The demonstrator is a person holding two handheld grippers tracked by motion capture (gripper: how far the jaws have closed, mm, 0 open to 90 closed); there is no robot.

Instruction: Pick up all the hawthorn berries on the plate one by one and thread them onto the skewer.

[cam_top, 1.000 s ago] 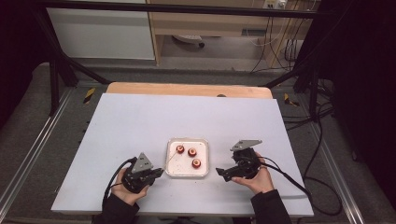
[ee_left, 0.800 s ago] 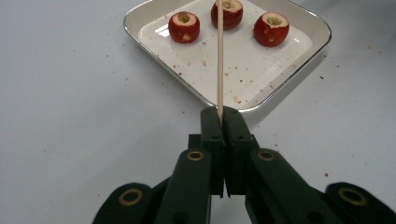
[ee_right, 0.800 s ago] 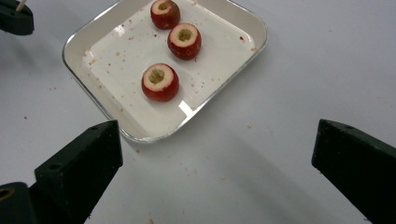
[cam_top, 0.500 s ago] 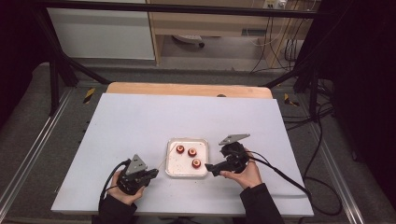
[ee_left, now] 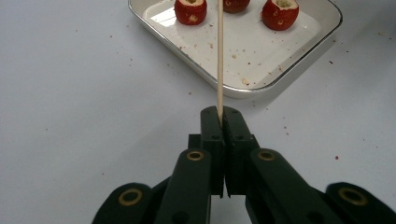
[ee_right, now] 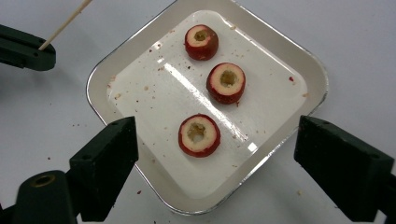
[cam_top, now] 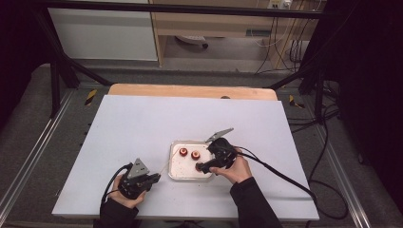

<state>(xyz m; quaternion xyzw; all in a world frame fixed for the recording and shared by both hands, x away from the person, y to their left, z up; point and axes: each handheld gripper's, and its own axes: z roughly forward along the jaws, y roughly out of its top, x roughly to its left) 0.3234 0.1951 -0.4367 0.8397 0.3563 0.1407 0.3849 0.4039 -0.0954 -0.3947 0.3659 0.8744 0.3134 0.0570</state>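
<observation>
In the high view, the right gripper (cam_top: 205,167) now sits over the right part of the white tray (cam_top: 177,175), in the lower middle of the frame. A second ago it was off to the right of the tray, so it has moved left and a little up in the picture. Its jaws are spread wide, and they have just been closing a bit. In the right gripper view, the nearest fruit piece (ee_right: 199,135) lies in the lower middle of the frame, between the two jaws, and nothing touches it. It is red outside, pale inside, with a hole in the middle. Two more fruit pieces (ee_right: 226,82) lie higher up in the tray, same as before. The left gripper (cam_top: 151,179) rests at the lower left of the tray in the high view, close to where it was earlier. Its jaws are pressed together on a thin wooden stick (ee_left: 220,56). In the left gripper view, the stick points up the middle of the frame toward the tray. The tray has not moved on the white desk (cam_top: 142,123). Small red crumbs lie in the tray and on the desk around it.
</observation>
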